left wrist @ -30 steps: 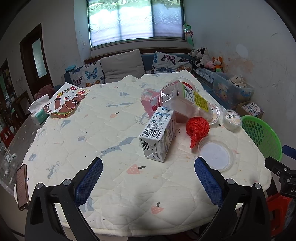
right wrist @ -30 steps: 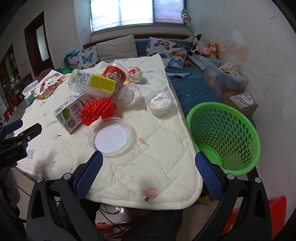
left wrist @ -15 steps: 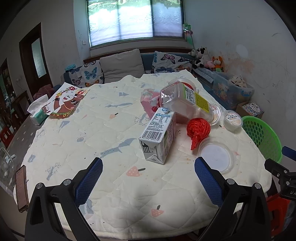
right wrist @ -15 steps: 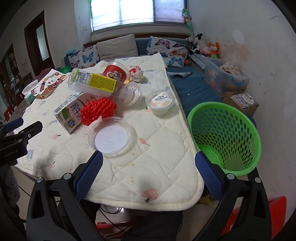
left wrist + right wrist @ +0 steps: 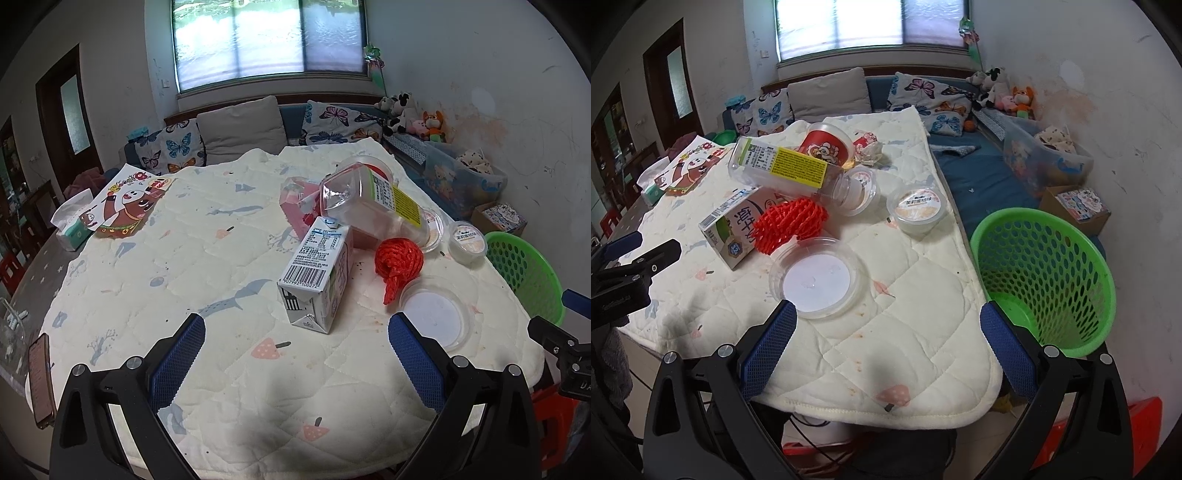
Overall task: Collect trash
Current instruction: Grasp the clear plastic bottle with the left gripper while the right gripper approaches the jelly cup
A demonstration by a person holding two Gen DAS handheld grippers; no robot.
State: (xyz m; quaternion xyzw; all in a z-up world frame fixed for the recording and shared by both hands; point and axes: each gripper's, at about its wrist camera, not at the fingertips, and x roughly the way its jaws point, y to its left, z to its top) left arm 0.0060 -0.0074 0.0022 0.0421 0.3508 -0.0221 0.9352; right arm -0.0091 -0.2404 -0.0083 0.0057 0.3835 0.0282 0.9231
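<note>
Trash lies clustered toward the right side of the quilt-covered bench (image 5: 155,266); a milk carton (image 5: 317,277) lies on its side nearest the left gripper (image 5: 295,354), and just to its right sits a red mesh net (image 5: 397,260), touching the carton in the right wrist view; a round clear plastic lid (image 5: 816,280) rests flat just in front of the net; behind them a clear plastic jar (image 5: 783,166) with a yellow label lies tipped over, its mouth against a small clear cup (image 5: 860,190), with a red printed tub (image 5: 827,146) and a crumpled wrapper (image 5: 870,146) beyond; a sealed jelly cup (image 5: 918,210) stands near the bench's right edge; a green perforated basket (image 5: 1045,273) stands off the bench, just beside that edge, and looks empty. Both sets of jaws stand spread wide and hold nothing; the right gripper (image 5: 888,347) hovers over the bench's near right corner, between lid and basket; a tissue pack (image 5: 72,225) and a phone (image 5: 40,380) lie at the far left.
</note>
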